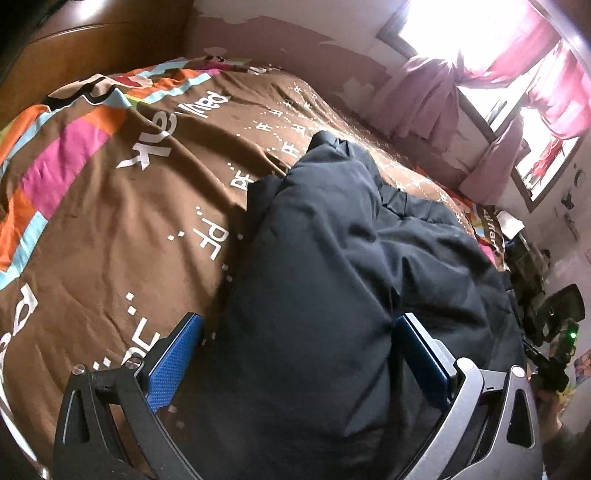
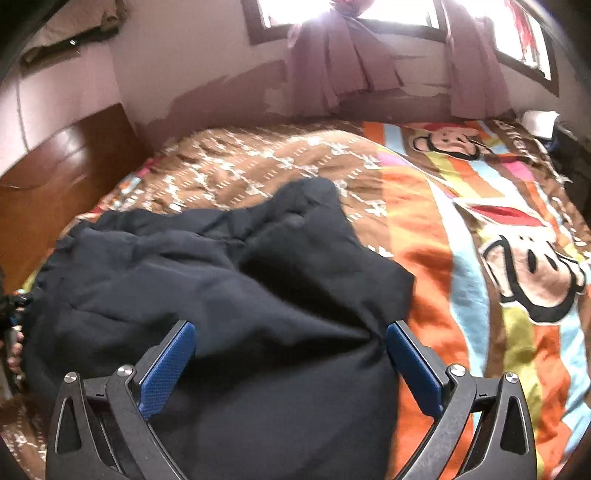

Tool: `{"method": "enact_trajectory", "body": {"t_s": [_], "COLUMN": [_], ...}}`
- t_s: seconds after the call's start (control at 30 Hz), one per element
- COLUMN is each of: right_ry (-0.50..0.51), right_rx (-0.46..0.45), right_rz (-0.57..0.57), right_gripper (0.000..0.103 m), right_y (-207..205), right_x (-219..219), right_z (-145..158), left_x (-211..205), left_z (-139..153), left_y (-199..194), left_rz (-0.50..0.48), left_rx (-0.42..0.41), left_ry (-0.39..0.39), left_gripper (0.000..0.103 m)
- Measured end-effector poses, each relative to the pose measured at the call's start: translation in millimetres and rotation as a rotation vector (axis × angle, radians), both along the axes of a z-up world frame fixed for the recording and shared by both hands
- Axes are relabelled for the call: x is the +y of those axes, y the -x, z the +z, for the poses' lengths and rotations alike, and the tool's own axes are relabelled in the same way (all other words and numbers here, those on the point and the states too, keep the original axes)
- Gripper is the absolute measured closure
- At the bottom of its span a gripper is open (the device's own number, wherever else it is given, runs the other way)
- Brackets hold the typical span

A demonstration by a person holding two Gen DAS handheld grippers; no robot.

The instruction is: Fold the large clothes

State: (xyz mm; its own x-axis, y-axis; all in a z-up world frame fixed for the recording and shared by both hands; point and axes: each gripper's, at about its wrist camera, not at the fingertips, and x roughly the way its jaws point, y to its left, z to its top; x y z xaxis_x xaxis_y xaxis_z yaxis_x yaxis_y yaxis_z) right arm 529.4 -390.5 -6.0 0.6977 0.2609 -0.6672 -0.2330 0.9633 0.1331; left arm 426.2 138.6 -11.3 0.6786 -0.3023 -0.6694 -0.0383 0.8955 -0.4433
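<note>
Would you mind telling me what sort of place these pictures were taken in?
Most likely a home bedroom. A bed with a brown and striped cartoon-print cover fills both views, a wooden headboard stands at one end, and pink curtains hang at bright windows. A dark garment lies on the bed.

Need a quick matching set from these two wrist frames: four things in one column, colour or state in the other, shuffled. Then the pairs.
Things:
1. dark garment
2. bedspread
3. curtains
4. left gripper

Colour or state:
A. pink-purple, bunched at the window
B. open, fingers either side of a fabric bulge
C. brown with white lettering and bright stripes
D. navy-black, rumpled in a heap on the bed

Pairs: 1-D, 2-C, 3-A, 4-B

The right gripper stands open over the same garment too.
</note>
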Motion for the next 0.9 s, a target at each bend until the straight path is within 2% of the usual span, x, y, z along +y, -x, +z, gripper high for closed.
{"method": "enact_trajectory", "body": {"t_s": [0.07,0.1,0.27,0.4,0.5,0.63,0.8,0.9], "right_ry": [0.015,-0.01,-0.189,-0.352,-0.384,-0.359,-0.364,-0.354], "right_rx": [0.06,0.088,0.212,0.278,0.266,0.231,0.201,0.171], "right_rz": [-0.036,-0.037,-0.002,0.028,0.027,0.023,0.02,0.013], "right_gripper": [0.0,0.0,0.0,0.0,0.0,0.0,0.0,0.0], "right_y": [-7,-11,-27,-36,-35,-29,-18,-12], "right_x": [-6,-11,-32,-53,-59,-56,-56,-54], "right_z": [-14,-19,-41,-55,-58,-59,-62,-64], "left_x": [-1,0,9,13,11,10,23,29], "left_z": [-4,-6,-11,-6,-4,-16,-25,-27], "left_y": [-3,-4,-19,-32,-42,-57,-59,-59], "left_rz": [-0.015,-0.02,-0.066,-0.08,-0.118,-0.189,-0.206,-0.212], "left_rx": [0.011,0.016,0.057,0.082,0.102,0.167,0.146,0.142], "left_ry": [0.005,0.016,0.078,0.064,0.047,0.115,0.189,0.197], "left_gripper": [0.001,0.001,0.001,0.001,0.001,0.001,0.001,0.001]}}
